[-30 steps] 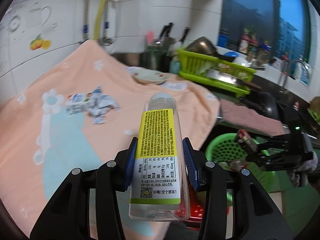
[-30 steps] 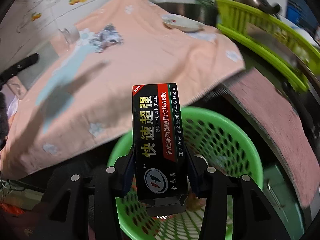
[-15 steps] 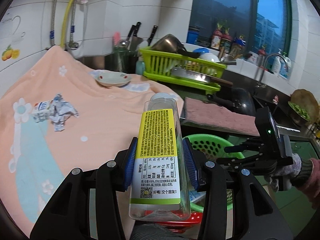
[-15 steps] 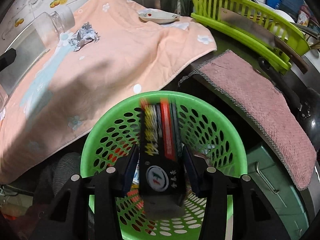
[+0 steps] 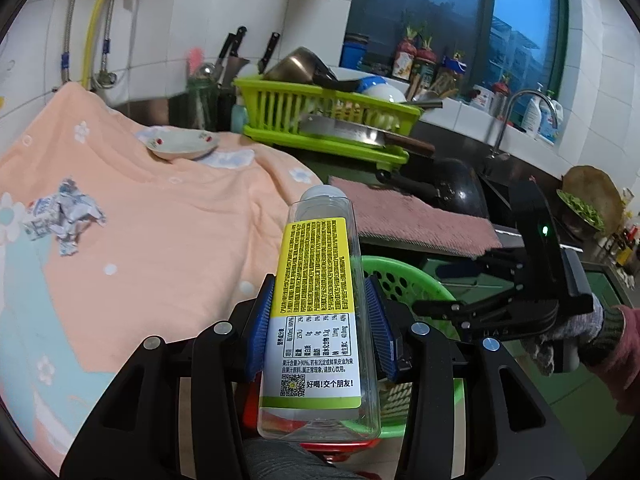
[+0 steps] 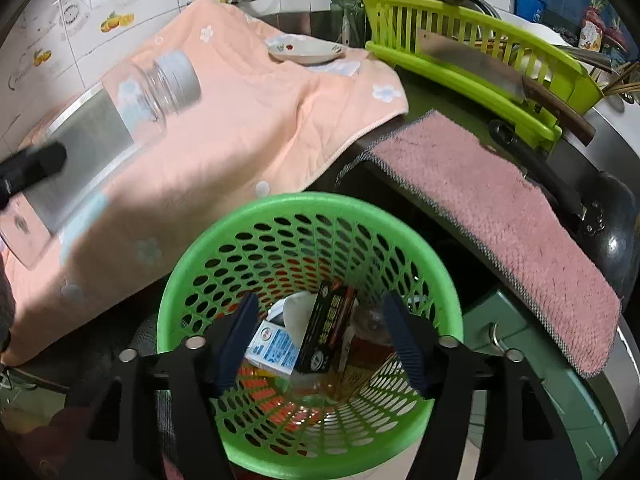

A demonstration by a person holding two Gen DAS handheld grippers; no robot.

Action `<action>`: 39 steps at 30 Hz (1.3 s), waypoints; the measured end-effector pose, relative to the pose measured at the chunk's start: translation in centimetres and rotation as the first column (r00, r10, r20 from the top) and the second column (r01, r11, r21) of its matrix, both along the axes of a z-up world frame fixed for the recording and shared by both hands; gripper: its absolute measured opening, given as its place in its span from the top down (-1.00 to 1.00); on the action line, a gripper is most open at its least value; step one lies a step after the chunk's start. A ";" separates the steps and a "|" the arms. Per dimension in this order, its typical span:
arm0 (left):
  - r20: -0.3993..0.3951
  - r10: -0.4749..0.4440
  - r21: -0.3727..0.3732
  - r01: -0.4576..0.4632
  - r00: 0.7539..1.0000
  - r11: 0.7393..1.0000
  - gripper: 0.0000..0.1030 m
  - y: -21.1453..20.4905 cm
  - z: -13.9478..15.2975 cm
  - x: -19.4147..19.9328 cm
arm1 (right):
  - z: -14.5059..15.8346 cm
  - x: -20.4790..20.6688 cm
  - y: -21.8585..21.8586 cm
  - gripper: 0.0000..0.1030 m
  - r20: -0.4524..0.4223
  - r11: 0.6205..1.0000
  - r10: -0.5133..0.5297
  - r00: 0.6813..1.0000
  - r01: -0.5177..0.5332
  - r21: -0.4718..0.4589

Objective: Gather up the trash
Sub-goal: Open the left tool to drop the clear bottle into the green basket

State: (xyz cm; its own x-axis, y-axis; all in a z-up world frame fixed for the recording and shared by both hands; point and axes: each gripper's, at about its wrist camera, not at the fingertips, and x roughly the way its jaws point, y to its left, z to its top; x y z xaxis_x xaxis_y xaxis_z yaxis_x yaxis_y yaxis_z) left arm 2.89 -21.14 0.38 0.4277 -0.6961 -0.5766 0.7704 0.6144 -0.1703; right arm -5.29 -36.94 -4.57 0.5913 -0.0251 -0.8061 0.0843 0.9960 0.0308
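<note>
A: Nearest, the left gripper [image 5: 318, 334] clamps its blue pads on an empty clear juice bottle [image 5: 318, 312] with a yellow label, held beside the green mesh basket [image 5: 400, 276].

B: And the right gripper [image 6: 318, 340]?

A: Its jaws are opening above that basket [image 6: 308, 208], nothing between them; the black glue box [image 6: 328, 328] lies loose inside on a milk carton [image 6: 274, 346].

B: Farther off?

A: A crumpled wrapper [image 5: 62, 216] remains on the peach towel [image 5: 168, 220], well apart from the basket; beyond it sits a small dish [image 5: 182, 145].

B: Likely failure?

A: The two grippers crowd one rim. If the bottle is released before it clears that rim, it may strike it and bounce to the floor.
</note>
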 end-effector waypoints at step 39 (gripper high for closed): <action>-0.047 0.032 0.062 -0.029 0.998 0.998 -0.38 1.0 -2.6 0.6 | 2.7 3.0 0.7 -0.61 0.112 0.999 0.020 0.993 -0.024 0.038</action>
